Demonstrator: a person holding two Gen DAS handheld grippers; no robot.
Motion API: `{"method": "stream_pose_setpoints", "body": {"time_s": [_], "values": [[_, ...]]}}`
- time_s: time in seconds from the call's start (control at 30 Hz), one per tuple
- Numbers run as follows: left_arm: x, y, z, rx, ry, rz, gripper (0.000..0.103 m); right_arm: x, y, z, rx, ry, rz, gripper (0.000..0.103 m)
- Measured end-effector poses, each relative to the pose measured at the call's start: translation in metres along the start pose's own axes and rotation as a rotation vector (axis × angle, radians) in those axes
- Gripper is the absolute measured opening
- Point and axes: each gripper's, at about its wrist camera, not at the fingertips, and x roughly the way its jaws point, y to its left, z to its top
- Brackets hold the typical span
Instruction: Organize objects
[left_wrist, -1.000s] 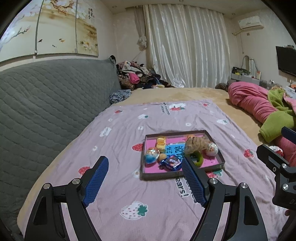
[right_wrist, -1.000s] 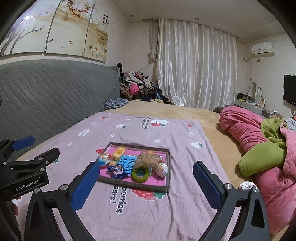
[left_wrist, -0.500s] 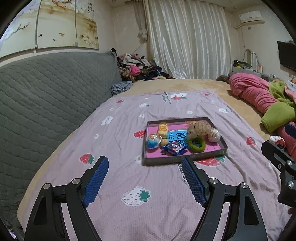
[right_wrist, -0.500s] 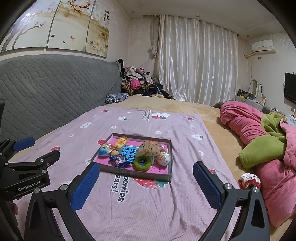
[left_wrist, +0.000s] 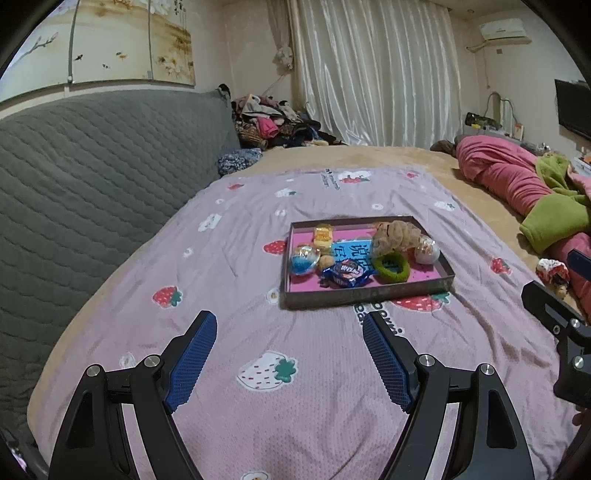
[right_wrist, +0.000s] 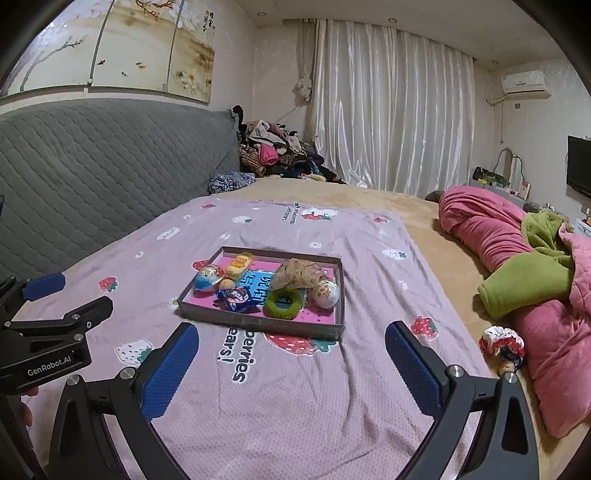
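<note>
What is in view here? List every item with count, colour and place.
tray: 1, dark rim, pink floor, on sheet
scrunchie: 1, green, tray front
eggs: 2, white at tray right, blue-white at left
wrapper: 1, blue, tray front
yellow pack: 1, tray back
brown cloth: 1, tray back right
sheet: 1, lilac, strawberry print, on bed
quilt: 1, pink and green, right
headboard: 1, grey, left
curtain: 1, white, back
left claw: open, empty
right claw: open, empty

A home bedroom: a bed (right_wrist: 369, 206) with grey quilted headboard (right_wrist: 110, 162) (clothes pile (right_wrist: 280, 151) beside it), closed curtains (right_wrist: 391, 110), wall air conditioner (right_wrist: 524, 83).
</note>
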Motion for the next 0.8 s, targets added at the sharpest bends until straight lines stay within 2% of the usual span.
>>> {"method": "stream_pose_setpoints", "body": {"time_s": [0.8], "values": [[0.03, -0.003, -0.029, -0.009, 0.061, -0.018, 0.082, 0.023, -0.007, -0.032, 0.015, 0.049, -0.003, 0.102]]}}
